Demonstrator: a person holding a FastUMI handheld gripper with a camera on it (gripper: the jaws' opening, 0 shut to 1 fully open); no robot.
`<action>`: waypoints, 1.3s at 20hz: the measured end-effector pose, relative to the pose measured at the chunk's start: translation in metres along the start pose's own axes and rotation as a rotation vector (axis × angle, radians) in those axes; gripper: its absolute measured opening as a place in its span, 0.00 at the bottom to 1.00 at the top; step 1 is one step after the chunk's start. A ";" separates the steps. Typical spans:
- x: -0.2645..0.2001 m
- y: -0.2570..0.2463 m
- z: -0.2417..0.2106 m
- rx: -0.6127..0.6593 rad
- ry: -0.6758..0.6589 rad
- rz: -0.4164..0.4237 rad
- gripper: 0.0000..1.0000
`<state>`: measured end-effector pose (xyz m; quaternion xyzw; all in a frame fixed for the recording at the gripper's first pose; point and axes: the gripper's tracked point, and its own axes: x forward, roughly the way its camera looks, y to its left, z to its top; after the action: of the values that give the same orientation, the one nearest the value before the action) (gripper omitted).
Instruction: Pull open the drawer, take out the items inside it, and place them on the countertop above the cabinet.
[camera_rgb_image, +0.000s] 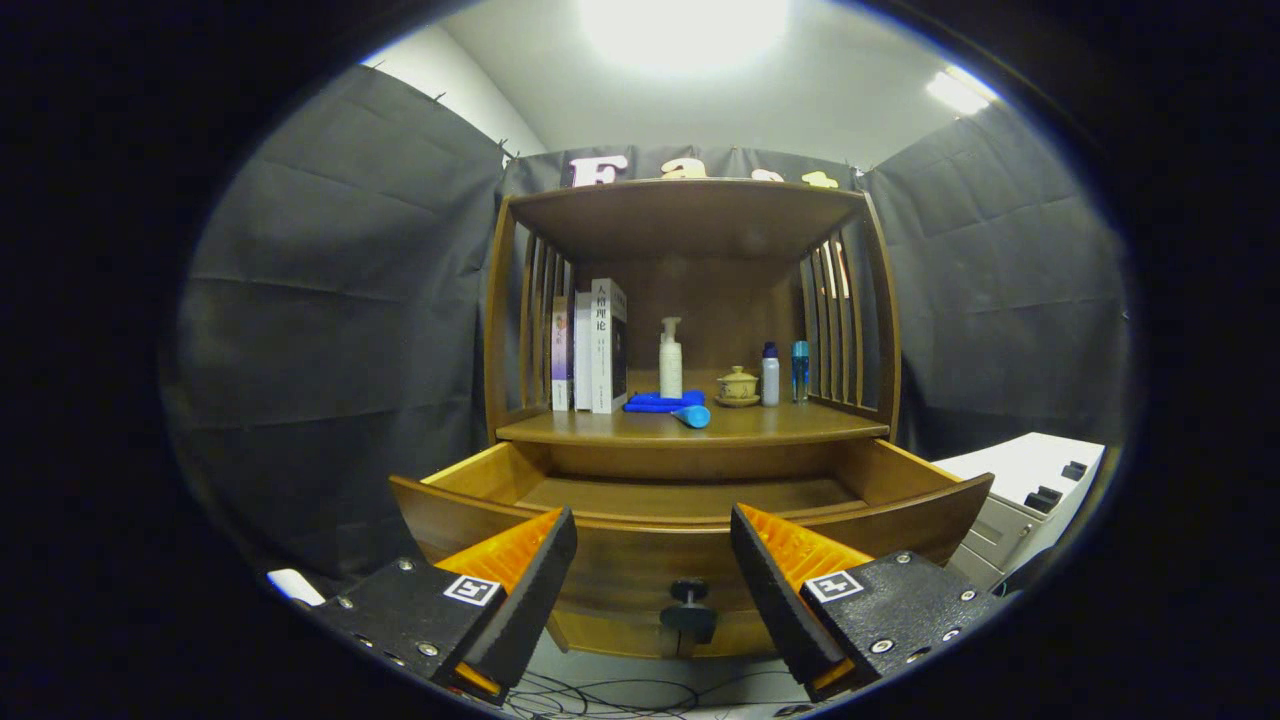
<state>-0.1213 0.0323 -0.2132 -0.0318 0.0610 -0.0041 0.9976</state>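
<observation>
Item: my gripper (652, 560), fingers spread and empty at lower centre, knob (688, 612) between them; drawer (690, 545) open mid-frame, contents hidden, so I should rise over its front before reaching toward countertop (600, 428).

Open drawer (690, 500) sits below the countertop (690, 426), just ahead of the parted claw (652, 545).

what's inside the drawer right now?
The drawer is pulled open; its visible back floor looks bare. The front panel hides the near part. The tongs hang open before its knob.
</observation>
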 end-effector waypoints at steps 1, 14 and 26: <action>0.001 -0.001 -0.004 -0.003 0.000 -0.004 0.95; 0.029 -0.016 -0.048 -0.041 0.100 -0.061 0.95; 0.042 -0.022 -0.051 -0.007 0.125 -0.109 0.93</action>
<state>-0.0859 0.0066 -0.2678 -0.0384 0.1212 -0.0603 0.9901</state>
